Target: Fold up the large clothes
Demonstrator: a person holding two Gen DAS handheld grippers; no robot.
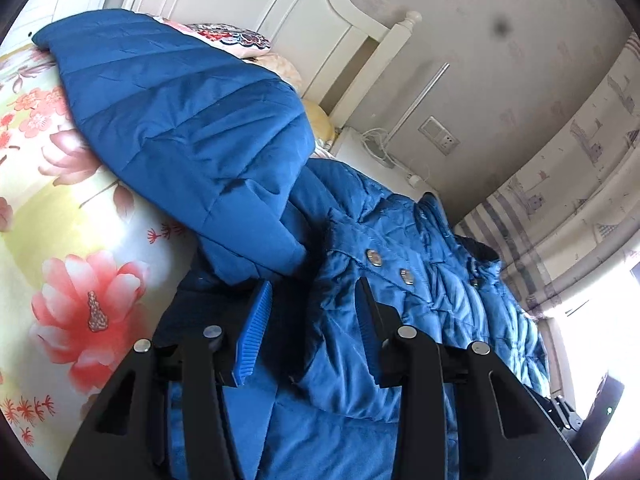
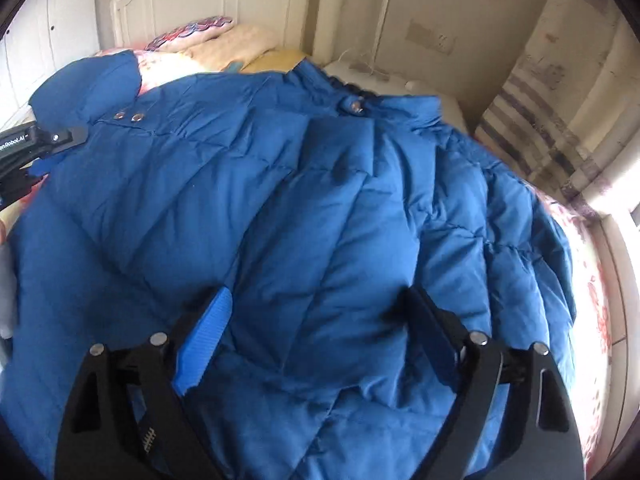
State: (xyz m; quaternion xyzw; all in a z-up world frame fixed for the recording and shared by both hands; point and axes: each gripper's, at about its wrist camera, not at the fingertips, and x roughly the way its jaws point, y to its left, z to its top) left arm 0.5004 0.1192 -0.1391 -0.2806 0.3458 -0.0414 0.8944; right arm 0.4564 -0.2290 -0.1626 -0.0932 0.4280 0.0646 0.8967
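A large blue quilted down jacket [image 2: 320, 216] lies spread on the bed. In the left wrist view its sleeve [image 1: 176, 120] stretches out over the floral sheet, and the snap-button front [image 1: 390, 268] lies to the right. My left gripper [image 1: 314, 300] is open just above the jacket near the armpit, holding nothing; it also shows at the left edge of the right wrist view [image 2: 36, 152]. My right gripper [image 2: 320, 304] is wide open over the jacket's body, holding nothing.
The bed has a floral sheet [image 1: 80, 280] and pillows [image 2: 224, 44] against a white headboard [image 1: 280, 12]. A white bedside unit with cables [image 1: 372, 152] stands by the wall. Patterned curtains [image 1: 580, 184] and a bright window lie to the right.
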